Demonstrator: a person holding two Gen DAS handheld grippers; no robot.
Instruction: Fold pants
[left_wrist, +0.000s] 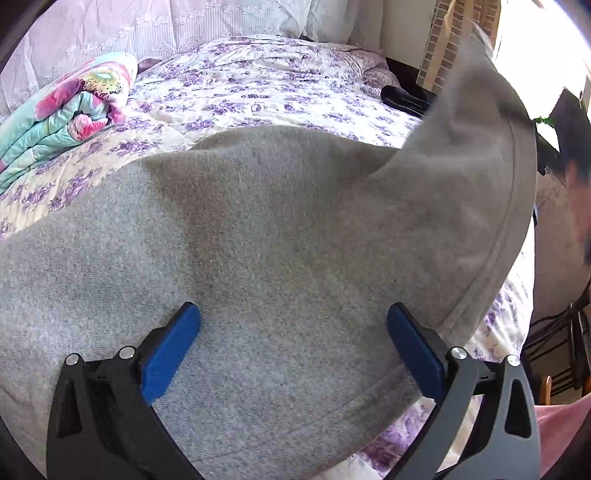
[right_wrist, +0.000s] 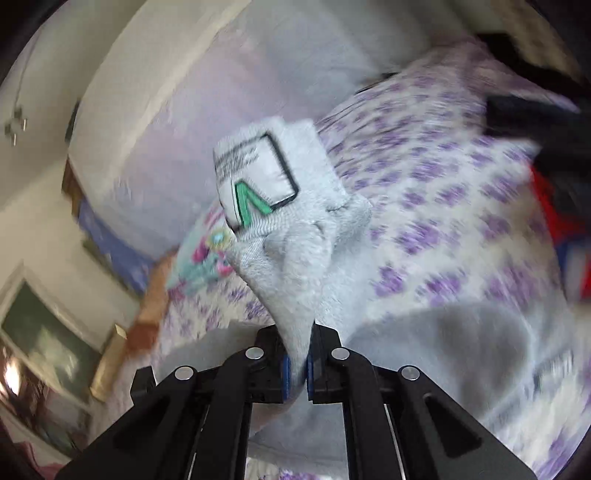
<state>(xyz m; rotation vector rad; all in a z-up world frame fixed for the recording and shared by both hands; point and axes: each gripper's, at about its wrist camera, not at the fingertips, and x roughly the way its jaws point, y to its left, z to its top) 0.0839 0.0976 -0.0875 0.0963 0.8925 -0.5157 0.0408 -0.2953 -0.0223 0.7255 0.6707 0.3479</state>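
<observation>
the pants (left_wrist: 258, 229) lie on the near part of the bedspread (left_wrist: 258, 85), one part rising at the right. a folded quilt (left_wrist: 62, 110) lies far left; pillows (left_wrist: 325, 18) lie beyond.

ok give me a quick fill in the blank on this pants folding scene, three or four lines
1. The grey knit pants lie on a bedspread printed with ____ flowers.
2. The left gripper has its blue-padded jaws ____ over the fabric.
3. The right gripper is ____ on a lifted fold of the pants.
4. The white sewn patch on the lifted fabric bears a ____ V.

Missing words: purple; open; shut; green
</observation>
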